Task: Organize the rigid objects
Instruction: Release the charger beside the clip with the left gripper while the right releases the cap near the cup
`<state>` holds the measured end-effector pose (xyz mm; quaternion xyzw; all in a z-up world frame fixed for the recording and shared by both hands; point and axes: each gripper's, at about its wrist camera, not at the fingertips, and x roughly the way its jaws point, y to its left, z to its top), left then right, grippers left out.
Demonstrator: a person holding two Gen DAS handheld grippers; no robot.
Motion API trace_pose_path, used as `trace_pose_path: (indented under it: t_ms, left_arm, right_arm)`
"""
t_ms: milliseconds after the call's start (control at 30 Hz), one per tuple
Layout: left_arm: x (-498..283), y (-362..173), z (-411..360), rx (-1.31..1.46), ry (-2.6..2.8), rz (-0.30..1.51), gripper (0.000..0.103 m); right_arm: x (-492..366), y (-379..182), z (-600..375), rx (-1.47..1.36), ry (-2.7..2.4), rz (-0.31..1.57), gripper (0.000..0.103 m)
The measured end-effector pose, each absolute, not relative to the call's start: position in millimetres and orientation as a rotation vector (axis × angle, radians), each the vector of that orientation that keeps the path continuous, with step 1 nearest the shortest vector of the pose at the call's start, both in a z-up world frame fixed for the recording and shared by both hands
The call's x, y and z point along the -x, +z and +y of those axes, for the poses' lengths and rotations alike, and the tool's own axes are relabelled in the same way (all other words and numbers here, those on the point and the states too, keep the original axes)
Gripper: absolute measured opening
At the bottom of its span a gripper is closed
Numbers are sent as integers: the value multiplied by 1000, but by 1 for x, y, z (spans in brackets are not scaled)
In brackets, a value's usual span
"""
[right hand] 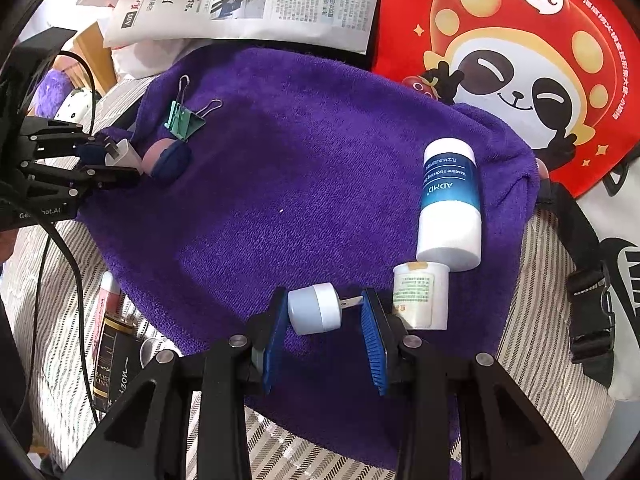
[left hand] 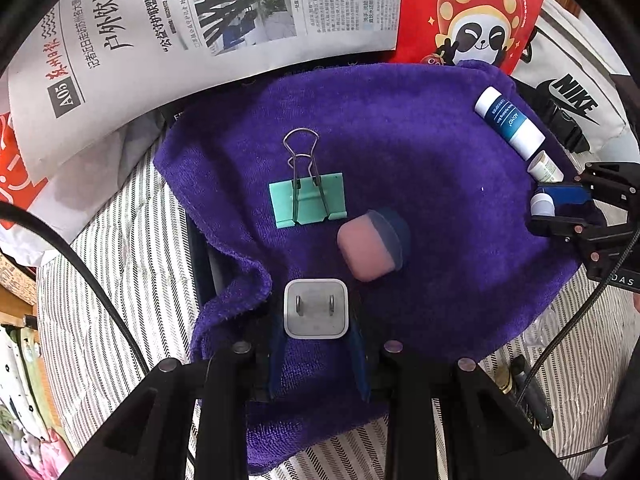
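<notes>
A purple towel [left hand: 420,184] lies on a striped bed. My left gripper [left hand: 316,344] is shut on a white plug charger [left hand: 315,308], prongs facing forward, at the towel's near left edge. Ahead lie a green binder clip [left hand: 307,196] and a pink-and-navy case [left hand: 370,244]. My right gripper [right hand: 325,316] holds a small round white plug device [right hand: 314,308] between its blue pads; its metal prong touches the right pad. A blue-and-white ADMD tube [right hand: 450,200] and a small white jar [right hand: 420,296] lie just to its right. The right gripper also shows in the left wrist view [left hand: 560,208].
A newspaper [left hand: 180,28] and a red panda bag [left hand: 472,12] lie beyond the towel. A white Nike bag [right hand: 624,272] with black straps sits at right. Bottles and a dark box [right hand: 112,344] lie left of the towel on the striped sheet [left hand: 132,280].
</notes>
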<state>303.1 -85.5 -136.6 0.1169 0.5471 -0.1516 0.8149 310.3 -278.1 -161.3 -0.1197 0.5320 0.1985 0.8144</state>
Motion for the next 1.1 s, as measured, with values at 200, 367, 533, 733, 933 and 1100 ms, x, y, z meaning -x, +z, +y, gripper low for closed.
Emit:
trace_pose_path:
  t_ms: [200,367,533,733,933,1100]
  left_arm:
    - [-305,-138,-82,-245,-324,1168,27]
    - [-303,-138,-82,-249,-323,1168,27]
    - [-305,-137,-80,-266,-303,1168,41]
    - [-303,-130,-80,-270,-308,1156,46]
    - [-294,-108,-81,-270,-305,1108,51]
    - [-281,-80,-81,-259,-299,1044,51]
  right_arm:
    - [-308,-161,-285,255,432,1131,36]
    - [-306,-160,-290,256,442,1127,37]
    - [-302,-159,-293,262,459,1129,44]
    - [-303,-155,-298,257,446,1137,48]
    - [-297,-139,-302,244,448,1106,49]
    - [-286,-115,-302,248,441,1057,49]
